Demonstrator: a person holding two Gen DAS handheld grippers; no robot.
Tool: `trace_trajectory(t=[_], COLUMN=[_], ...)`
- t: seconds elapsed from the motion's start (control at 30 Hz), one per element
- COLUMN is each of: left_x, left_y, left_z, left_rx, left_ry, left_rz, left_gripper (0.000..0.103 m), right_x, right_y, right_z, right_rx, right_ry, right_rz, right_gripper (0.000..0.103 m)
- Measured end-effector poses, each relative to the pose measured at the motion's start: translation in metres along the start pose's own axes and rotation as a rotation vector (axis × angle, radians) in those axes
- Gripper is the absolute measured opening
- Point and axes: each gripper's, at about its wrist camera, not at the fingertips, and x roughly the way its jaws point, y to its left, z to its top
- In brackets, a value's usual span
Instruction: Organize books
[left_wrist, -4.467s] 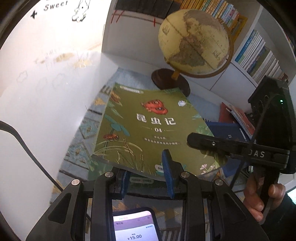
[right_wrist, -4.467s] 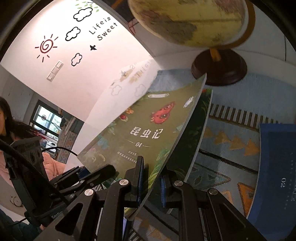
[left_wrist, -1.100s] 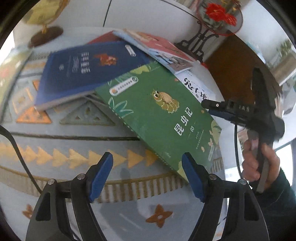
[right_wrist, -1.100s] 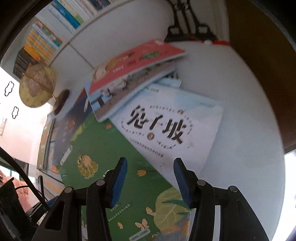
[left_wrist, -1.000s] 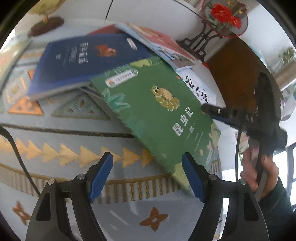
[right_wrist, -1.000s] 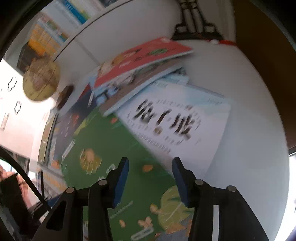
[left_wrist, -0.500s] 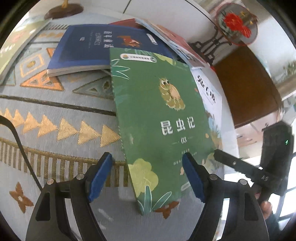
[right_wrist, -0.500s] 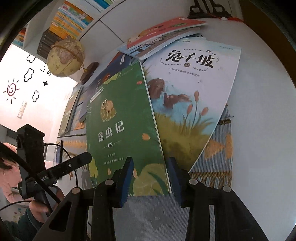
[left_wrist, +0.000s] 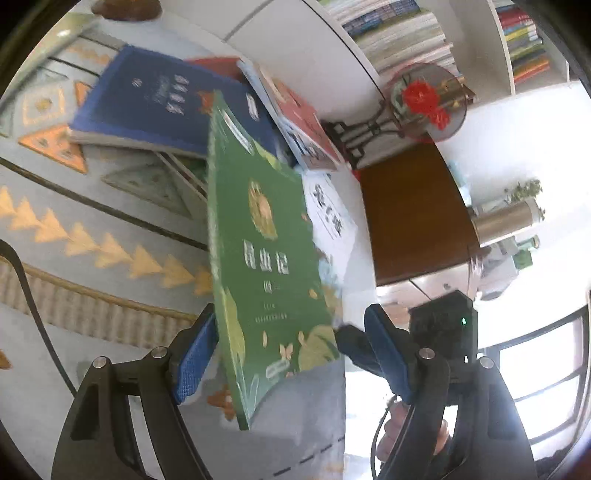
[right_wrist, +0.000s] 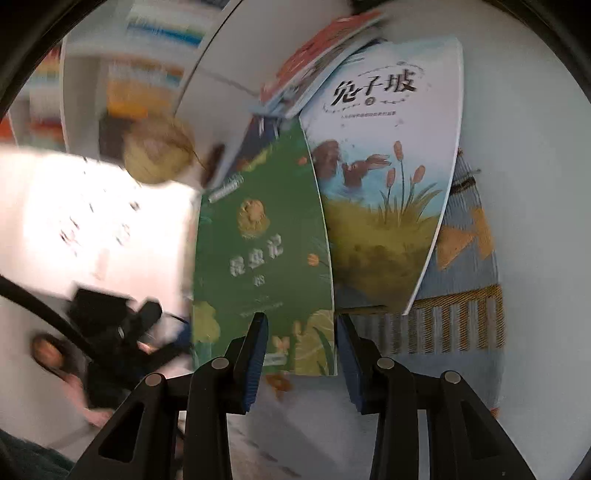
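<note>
Left wrist view: a patterned rug (left_wrist: 110, 236) spreads ahead of the left tongs (left_wrist: 291, 354), whose blue pads stand wide apart. Between them a green book (left_wrist: 258, 266) tilts up, its near corner reaching the gap, apparently untouched. Ahead of it lies a navy book (left_wrist: 159, 107). Right tongs (right_wrist: 301, 354) gape too, the green book's (right_wrist: 258, 258) lower edge between their pads, a rabbit picture book (right_wrist: 388, 177) just to its right.

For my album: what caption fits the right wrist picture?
Open right gripper reaches around the green book's bottom edge, beside the rabbit book.
</note>
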Motion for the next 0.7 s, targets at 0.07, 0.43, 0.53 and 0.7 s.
trace_trajectory(t=[0.07, 0.43, 0.53, 0.7], left_x=[0.017, 0.027, 0.022, 0.024], left_y=[-0.001, 0.007, 0.012, 0.005], left_z=[-0.007, 0.002, 0.006, 0.009], left_rx=[0.009, -0.135, -0.221, -0.209], left_ry=[0.035, 0.063, 0.059, 0.057], left_rz=[0.032, -0.109, -0.198, -0.205], left_gripper=[0.076, 0.065, 0.065, 0.065], right_x=[0.002, 0.013, 0.016, 0.018], right_y=[-0.004, -0.008, -0.013, -0.03], right_z=[0.001, -0.007, -0.008, 0.001], right_rx=[0.026, 0.068, 0.09, 0.218], right_ry=[-0.003, 0.065, 0.08, 0.058], right_rz=[0.022, -0.013, 0.008, 0.157], right_gripper=[0.038, 0.056, 0.058, 0.066])
